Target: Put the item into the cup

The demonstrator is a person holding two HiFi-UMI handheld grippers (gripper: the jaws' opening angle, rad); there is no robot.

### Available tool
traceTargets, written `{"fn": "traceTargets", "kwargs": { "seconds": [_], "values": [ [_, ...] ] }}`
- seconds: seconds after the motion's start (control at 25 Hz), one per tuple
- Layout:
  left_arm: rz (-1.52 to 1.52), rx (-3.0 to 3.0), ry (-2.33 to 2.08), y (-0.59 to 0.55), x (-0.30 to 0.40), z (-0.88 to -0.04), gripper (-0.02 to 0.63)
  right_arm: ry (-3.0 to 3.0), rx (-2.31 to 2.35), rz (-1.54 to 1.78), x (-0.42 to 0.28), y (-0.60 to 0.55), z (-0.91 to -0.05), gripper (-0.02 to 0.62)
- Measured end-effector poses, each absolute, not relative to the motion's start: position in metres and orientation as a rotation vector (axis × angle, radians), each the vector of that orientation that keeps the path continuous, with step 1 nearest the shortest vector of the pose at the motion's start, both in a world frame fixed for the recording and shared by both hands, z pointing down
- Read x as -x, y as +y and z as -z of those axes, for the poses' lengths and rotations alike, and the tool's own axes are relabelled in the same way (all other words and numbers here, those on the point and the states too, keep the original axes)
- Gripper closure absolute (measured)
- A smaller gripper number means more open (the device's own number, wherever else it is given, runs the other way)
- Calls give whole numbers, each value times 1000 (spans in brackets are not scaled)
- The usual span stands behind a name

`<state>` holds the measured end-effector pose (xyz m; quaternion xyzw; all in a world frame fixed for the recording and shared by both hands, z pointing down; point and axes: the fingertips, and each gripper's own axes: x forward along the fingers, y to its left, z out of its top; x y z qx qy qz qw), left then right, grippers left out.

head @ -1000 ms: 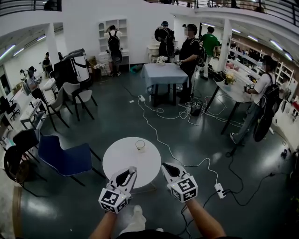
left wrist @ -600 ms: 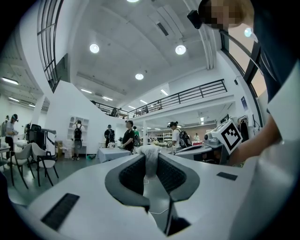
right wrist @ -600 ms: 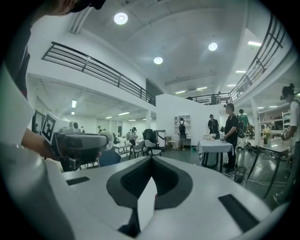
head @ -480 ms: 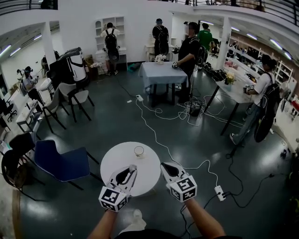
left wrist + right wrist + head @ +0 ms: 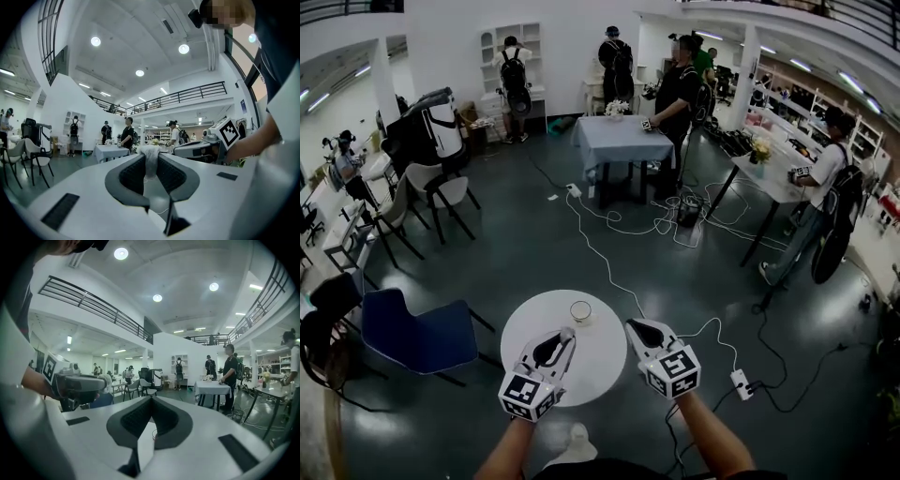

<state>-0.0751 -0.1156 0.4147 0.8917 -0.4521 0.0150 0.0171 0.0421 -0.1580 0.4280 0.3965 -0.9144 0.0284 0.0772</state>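
A small clear cup (image 5: 580, 311) stands on the far part of a round white table (image 5: 525, 328). My left gripper (image 5: 565, 335) hovers over the table's near side, just short of the cup. In the left gripper view it (image 5: 150, 152) is shut on a white, soft crumpled item (image 5: 151, 161) that sticks out past the jaw tips. My right gripper (image 5: 635, 326) hangs beside the table's right edge, level with the left one. Its jaws (image 5: 151, 398) meet at the tips with nothing in them. Low between them the cup's rim (image 5: 154, 433) shows.
A blue chair (image 5: 417, 337) stands left of the table. White cables (image 5: 609, 267) and a power strip (image 5: 741, 384) lie on the dark floor to the right. Farther off are a draped table (image 5: 619, 141), chairs (image 5: 431, 192) and several standing people (image 5: 680, 89).
The table and cup have slid lower in the head view, closer to both grippers. The grippers keep their pose and the left one still holds the white item.
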Motion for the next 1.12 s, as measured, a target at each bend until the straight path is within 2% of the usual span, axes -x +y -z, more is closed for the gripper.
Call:
{"fn": "traceTargets", "kwargs": {
  "seconds": [0.6,1.12],
  "values": [
    [-123,-2789,-1314,-228,151,-460,531,-2652,-1249,-140,27,-265,-463,580],
    [-166,-2774,-1162,-277,171,-501,531,-2562,-1357,-237,39,-308,-503,580]
  ]
}}
